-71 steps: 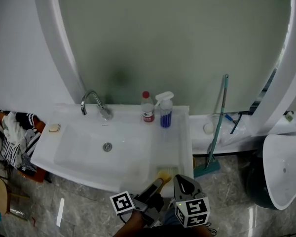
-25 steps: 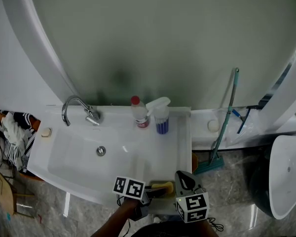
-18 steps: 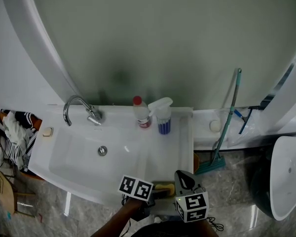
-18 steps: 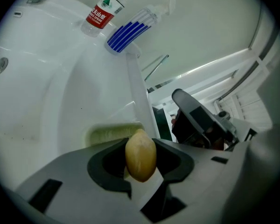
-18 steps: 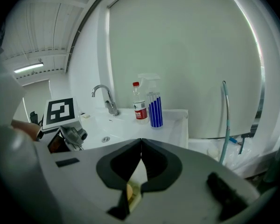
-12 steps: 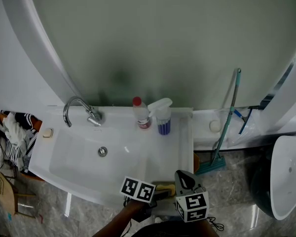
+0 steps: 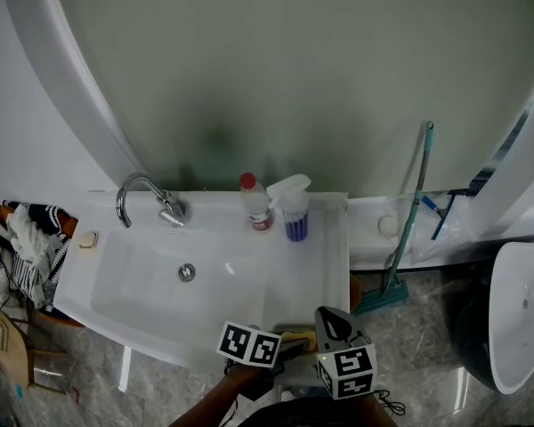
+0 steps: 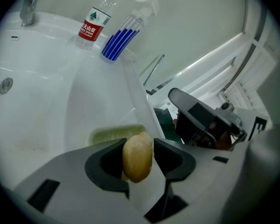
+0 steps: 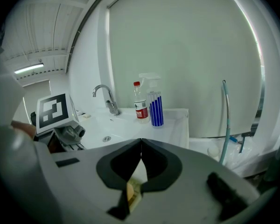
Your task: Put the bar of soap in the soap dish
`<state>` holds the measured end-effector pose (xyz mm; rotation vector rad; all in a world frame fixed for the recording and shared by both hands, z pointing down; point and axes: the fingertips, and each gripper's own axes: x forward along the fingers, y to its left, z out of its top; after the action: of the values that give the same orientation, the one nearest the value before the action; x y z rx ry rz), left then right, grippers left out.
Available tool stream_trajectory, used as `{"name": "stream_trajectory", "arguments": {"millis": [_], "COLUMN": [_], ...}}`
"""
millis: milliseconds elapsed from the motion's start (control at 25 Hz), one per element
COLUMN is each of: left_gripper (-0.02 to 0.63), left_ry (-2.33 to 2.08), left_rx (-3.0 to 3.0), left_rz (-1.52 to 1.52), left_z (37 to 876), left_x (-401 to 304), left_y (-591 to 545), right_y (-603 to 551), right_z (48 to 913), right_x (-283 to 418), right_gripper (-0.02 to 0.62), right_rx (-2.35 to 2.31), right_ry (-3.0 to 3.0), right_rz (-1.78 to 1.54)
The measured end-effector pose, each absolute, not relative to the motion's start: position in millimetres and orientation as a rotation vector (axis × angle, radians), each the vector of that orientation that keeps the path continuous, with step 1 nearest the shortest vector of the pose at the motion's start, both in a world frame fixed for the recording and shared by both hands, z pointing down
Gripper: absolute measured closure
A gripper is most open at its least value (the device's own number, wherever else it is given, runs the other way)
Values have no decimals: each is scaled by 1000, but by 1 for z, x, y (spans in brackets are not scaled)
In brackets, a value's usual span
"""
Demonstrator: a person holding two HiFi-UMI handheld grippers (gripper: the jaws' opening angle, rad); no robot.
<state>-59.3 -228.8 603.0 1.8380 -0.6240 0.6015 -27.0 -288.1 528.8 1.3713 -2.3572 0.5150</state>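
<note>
**Bar of soap at the point of release over the soap dish**

*Head view.* The left claw (image 7: 289, 345) and the right claw (image 7: 327, 317) hang side by side over the near right rim of the washbasin (image 7: 231, 283). A strip of the yellow bar of soap (image 7: 303, 334) shows between them. Compared with a second ago, the left claw's marker cube has rolled and covers more of the bar. Nearly three seconds ago the claw pointed up and to the right, and the bar showed in full.

*Left gripper view.* The bar stands on edge between the jaws, which are opening. Both pads appear to touch its broad faces. The pale green soap dish (image 8: 107, 135) lies just beyond and below it. A water bottle (image 8: 95, 24) and a spray bottle (image 8: 123, 36) stand at the back of the basin.

*Right gripper view.* The right claw's jaws meet at the tips with nothing between them. The faucet (image 9: 107, 97) rises beyond.

*Handling.* The bar is probably light, rigid and smooth, and slippery if wet. It is best pinched at mid-length across the broad faces, with moderate pressure.
</note>
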Motion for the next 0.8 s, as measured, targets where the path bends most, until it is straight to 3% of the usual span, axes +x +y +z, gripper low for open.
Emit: {"name": "stream_trajectory", "arguments": {"millis": [280,800], "left_gripper": [374,348], "left_ry": [-666,-812], "left_rx": [1898,2007], "left_rz": [596,743], "left_z": [597,604], "left_x": [-58,-75], "left_y": [-232,-227], "right_y": [-283,-272], "right_z": [527,525], "right_x": [-21,-24], "right_gripper": [584,584], "right_rx": [1383,1367], "right_ry": [-2353,-2366], "right_rz": [511,507]}}
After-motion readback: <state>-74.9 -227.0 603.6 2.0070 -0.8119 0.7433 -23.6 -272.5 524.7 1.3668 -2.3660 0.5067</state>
